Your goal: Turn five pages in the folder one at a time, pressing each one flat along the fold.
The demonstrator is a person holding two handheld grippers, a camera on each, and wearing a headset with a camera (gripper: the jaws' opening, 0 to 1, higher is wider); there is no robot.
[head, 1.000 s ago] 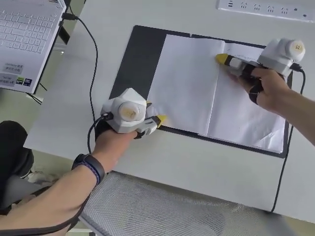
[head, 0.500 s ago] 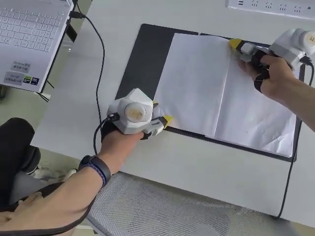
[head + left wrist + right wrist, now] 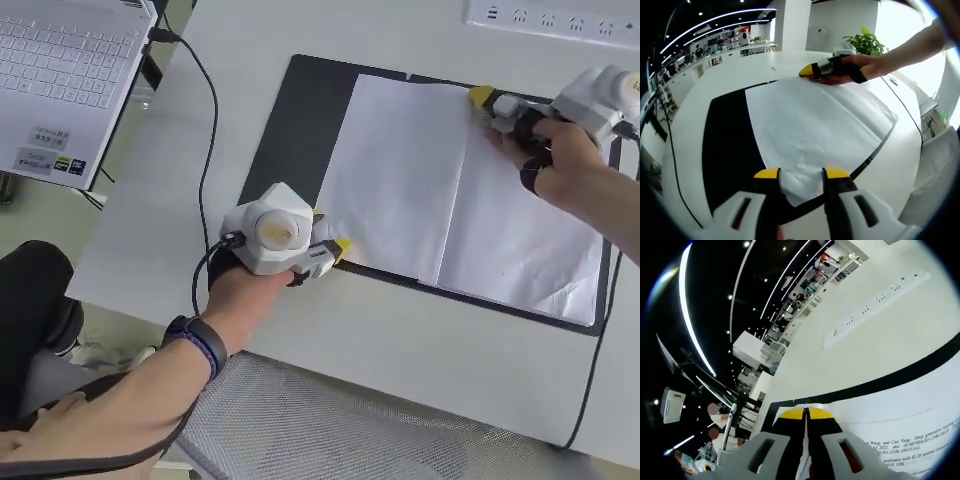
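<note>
A black folder [image 3: 290, 130] lies open on the white table, with white pages [image 3: 400, 180] spread across it. At the lower left corner of the left page is my left gripper [image 3: 335, 245], jaws open. In the left gripper view that gripper [image 3: 801, 175] straddles the page corner [image 3: 800, 187]. My right gripper [image 3: 482, 97] is shut, its yellow tips resting on the paper at the top end of the fold [image 3: 455, 190]. The right gripper view shows its tips [image 3: 805, 413] closed together over a printed page [image 3: 910, 440].
A white laptop [image 3: 60, 70] sits at the far left, with a black cable [image 3: 205, 150] running past the folder's left side. A power strip [image 3: 550, 20] lies at the table's far edge. A mesh chair seat [image 3: 330, 420] is below the near edge.
My right gripper has slid up along the fold toward the page's top edge. The left gripper stays at the lower left page corner. The head camera has shifted a little.
</note>
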